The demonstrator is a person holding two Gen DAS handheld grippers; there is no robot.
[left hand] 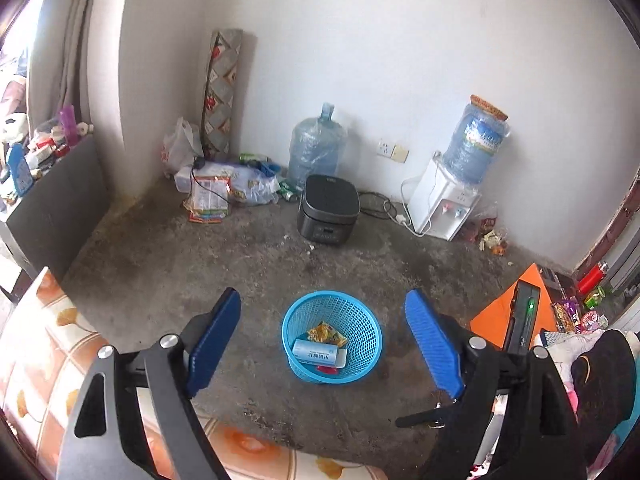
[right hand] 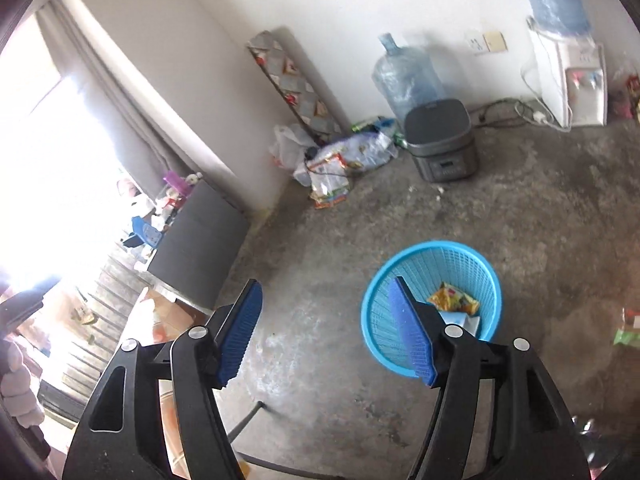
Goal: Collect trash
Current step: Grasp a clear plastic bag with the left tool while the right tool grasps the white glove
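Note:
A blue plastic mesh waste basket (left hand: pixel 362 312) stands on the bare concrete floor; it holds a yellow snack wrapper (left hand: pixel 326 334) and a white box with blue print (left hand: pixel 318 354). My left gripper (left hand: pixel 322 338) hangs open and empty above it, the basket showing between the blue pads. In the right wrist view the basket (right hand: pixel 448 264) is at the right, with the wrapper (right hand: pixel 454 300) inside. My right gripper (right hand: pixel 324 330) is open and empty, above the floor to the basket's left; its right finger overlaps the rim.
A black rice cooker (left hand: pixel 328 210), an empty water jug (left hand: pixel 318 148) and a water dispenser (left hand: pixel 444 204) stand by the far wall. Bags and packets (left hand: pixel 224 188) pile in the corner. Wrappers (left hand: pixel 576 312) lie at right. An orange sheet (left hand: pixel 516 312) is nearby.

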